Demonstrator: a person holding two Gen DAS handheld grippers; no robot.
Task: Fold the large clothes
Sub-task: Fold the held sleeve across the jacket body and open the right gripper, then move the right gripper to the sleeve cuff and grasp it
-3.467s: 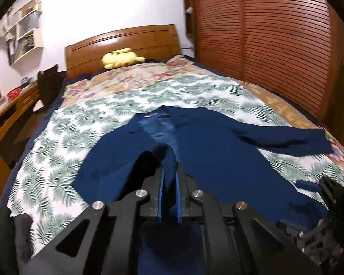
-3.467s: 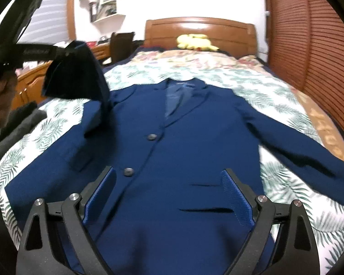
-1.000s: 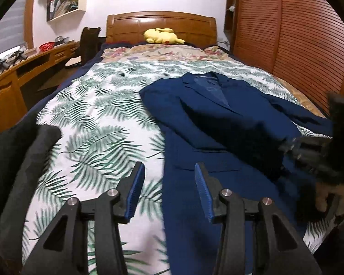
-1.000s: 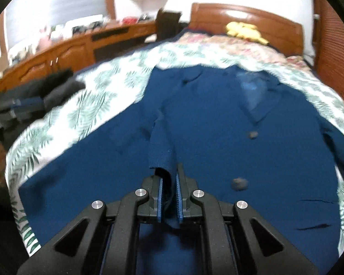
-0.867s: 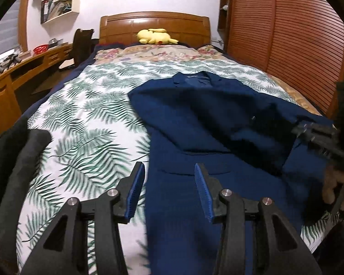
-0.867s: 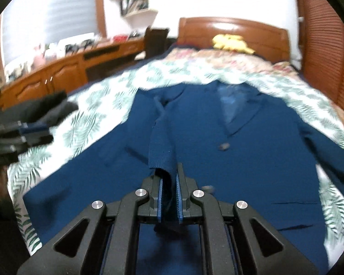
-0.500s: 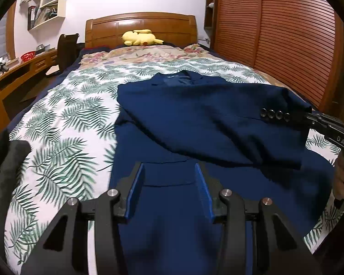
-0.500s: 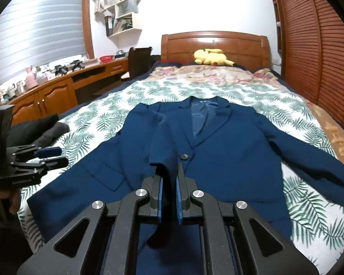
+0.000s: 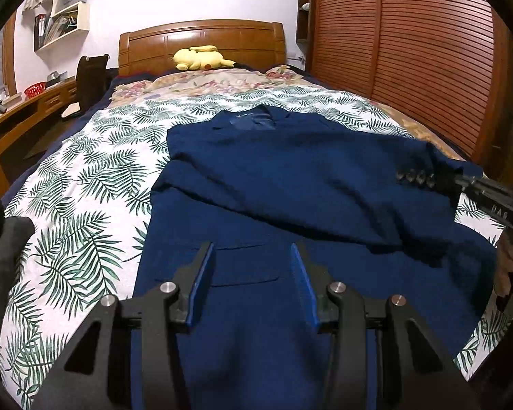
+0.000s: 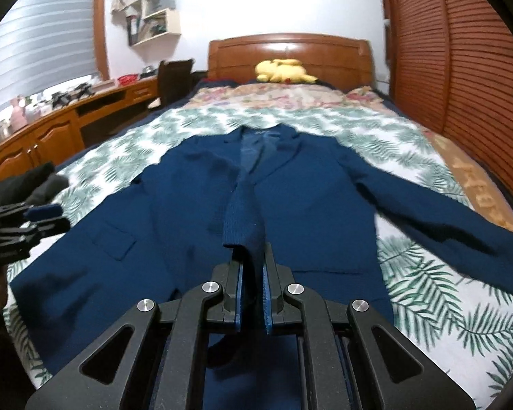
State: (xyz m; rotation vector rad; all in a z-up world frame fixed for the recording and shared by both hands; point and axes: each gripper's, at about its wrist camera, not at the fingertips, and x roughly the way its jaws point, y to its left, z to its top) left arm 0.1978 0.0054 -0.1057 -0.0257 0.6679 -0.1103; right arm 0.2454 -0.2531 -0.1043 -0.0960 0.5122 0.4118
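Note:
A navy blazer [image 9: 290, 184] lies face up on the bed, collar towards the headboard. Its one sleeve [image 10: 242, 212] is drawn across the chest, and my right gripper [image 10: 251, 251] is shut on the cuff. In the left wrist view that buttoned cuff [image 9: 413, 177] hangs lifted at the right, with the right gripper [image 9: 458, 181] and a hand [image 9: 509, 266] behind it. My left gripper [image 9: 251, 249] hovers open over the blazer's lower front by the pocket, with nothing between its pads. The other sleeve [image 10: 444, 215] lies spread out to the right. The left gripper [image 10: 51, 219] shows at the left edge.
The bed has a leaf-print cover [image 9: 85, 184] and a wooden headboard [image 9: 201, 39] with a yellow plush toy [image 9: 198, 58] on the pillows. Dark clothes [image 9: 3, 246] lie at the bed's left edge. A wooden desk [image 10: 51, 126] runs along the left, and louvred wardrobe doors [image 9: 427, 51] along the right.
My right gripper has carried the sleeve over the blazer's front towards the right. My left gripper has swung from the bedspread to above the blazer's lower part, jaws unchanged.

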